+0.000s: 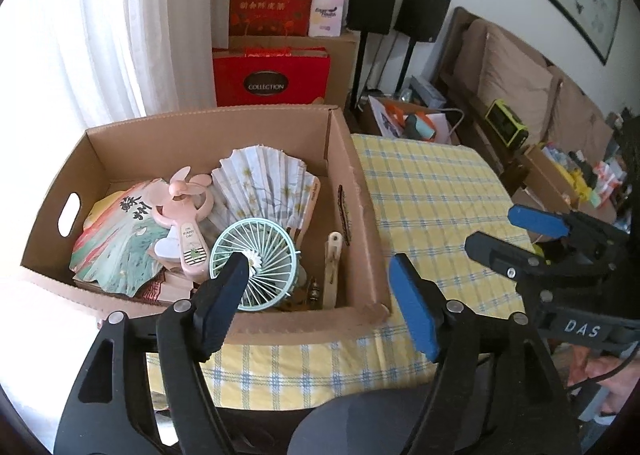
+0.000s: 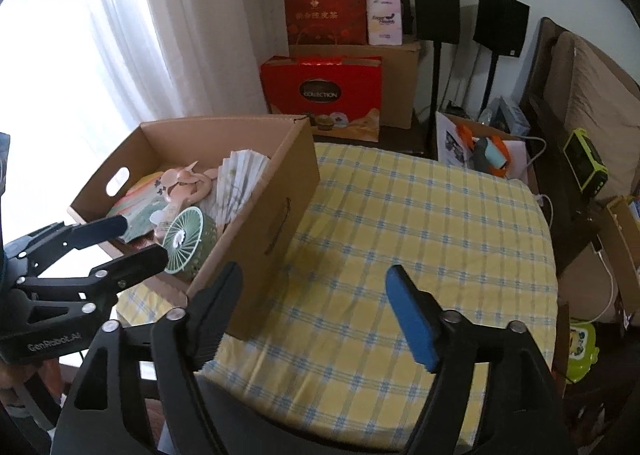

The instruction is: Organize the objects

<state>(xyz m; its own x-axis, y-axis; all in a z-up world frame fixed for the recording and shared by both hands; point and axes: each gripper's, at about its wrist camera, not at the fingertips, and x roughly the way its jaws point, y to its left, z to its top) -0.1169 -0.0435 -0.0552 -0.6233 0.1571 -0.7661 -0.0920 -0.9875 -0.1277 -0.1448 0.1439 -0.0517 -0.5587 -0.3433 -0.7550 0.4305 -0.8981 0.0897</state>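
An open cardboard box (image 1: 354,211) stands on the left part of a table covered with a yellow plaid cloth (image 1: 432,191). Inside lie a mint green round fan (image 1: 262,255), a pink handheld fan (image 1: 188,211), a white folding paper fan (image 1: 264,183) and a painted flat fan (image 1: 120,251). My left gripper (image 1: 319,261) hangs open over the box's near right corner with nothing between its fingers. My right gripper (image 2: 315,270) is open and empty above the cloth, just right of the box (image 2: 264,215). The left gripper (image 2: 142,237) also shows there beside the green fan (image 2: 188,239).
Red gift bags (image 1: 272,75) and cartons are stacked behind the table by a white curtain. Two black speakers on stands (image 1: 372,1) stand at the wall. A sofa (image 1: 516,71) and bags of clutter (image 1: 408,121) line the right side.
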